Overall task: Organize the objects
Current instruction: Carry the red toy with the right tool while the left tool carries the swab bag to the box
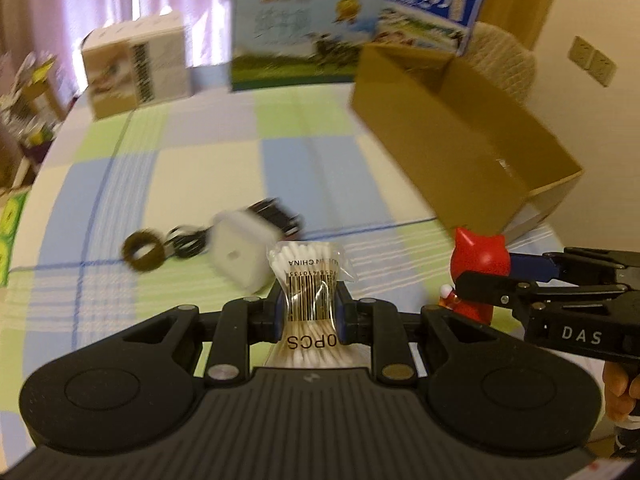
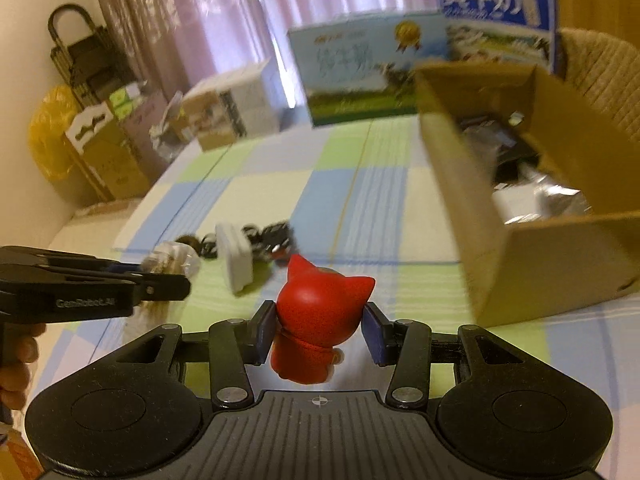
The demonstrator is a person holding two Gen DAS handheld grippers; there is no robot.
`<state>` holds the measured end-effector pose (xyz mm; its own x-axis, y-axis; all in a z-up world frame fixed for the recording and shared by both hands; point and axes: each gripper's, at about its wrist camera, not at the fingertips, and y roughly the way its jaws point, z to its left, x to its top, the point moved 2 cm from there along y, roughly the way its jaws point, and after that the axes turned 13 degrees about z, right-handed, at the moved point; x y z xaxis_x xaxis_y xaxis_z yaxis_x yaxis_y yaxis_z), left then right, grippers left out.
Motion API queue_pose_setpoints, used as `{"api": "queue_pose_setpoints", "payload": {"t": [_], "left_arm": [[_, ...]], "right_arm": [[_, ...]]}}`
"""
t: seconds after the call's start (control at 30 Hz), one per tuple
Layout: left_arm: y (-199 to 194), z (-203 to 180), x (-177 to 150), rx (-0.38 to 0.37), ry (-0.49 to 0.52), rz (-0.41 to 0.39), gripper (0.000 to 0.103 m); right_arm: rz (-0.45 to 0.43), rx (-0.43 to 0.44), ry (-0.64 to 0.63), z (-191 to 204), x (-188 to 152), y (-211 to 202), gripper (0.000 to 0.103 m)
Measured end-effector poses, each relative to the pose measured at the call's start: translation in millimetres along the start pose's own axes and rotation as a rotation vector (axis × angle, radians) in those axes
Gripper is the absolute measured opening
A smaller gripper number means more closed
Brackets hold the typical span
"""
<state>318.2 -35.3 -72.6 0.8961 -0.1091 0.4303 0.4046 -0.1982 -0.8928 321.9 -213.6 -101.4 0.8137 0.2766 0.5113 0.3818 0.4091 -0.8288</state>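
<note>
My left gripper (image 1: pixel 308 304) is shut on a clear packet of cotton swabs (image 1: pixel 307 276) with a barcode, held above the checked tablecloth. My right gripper (image 2: pixel 320 330) is shut on a red cat-eared figurine (image 2: pixel 316 312); the same figurine (image 1: pixel 478 272) shows at the right of the left wrist view. An open cardboard box (image 2: pixel 520 264) stands to the right, with silvery packets and dark items inside. On the cloth lie a white charger block (image 1: pixel 240 256), black cables and a brown hair ring (image 1: pixel 143 255).
Two milk cartons' boxes (image 1: pixel 304 40) and a white-and-tan box (image 1: pixel 136 72) stand at the table's far edge. Off the table's left side are cardboard boxes and a yellow bag (image 2: pixel 52 132). A wicker chair back (image 2: pixel 600 76) rises behind the open box.
</note>
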Motion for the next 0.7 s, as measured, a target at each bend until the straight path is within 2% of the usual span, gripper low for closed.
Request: {"api": "queue_pose_setpoints", "payload": {"t": [0.4,0.7], "left_arm": [[1,-109,56,-0.073,0.091,-0.082,0.020],[14,-168,88,-0.060,0.100,-0.106,0.020]], "right_arm": [[-0.122,-0.084,0.010,-87,15,-75,0.043],[-0.172,-0.142,-0.032,-158,40,-96,0.043]]}}
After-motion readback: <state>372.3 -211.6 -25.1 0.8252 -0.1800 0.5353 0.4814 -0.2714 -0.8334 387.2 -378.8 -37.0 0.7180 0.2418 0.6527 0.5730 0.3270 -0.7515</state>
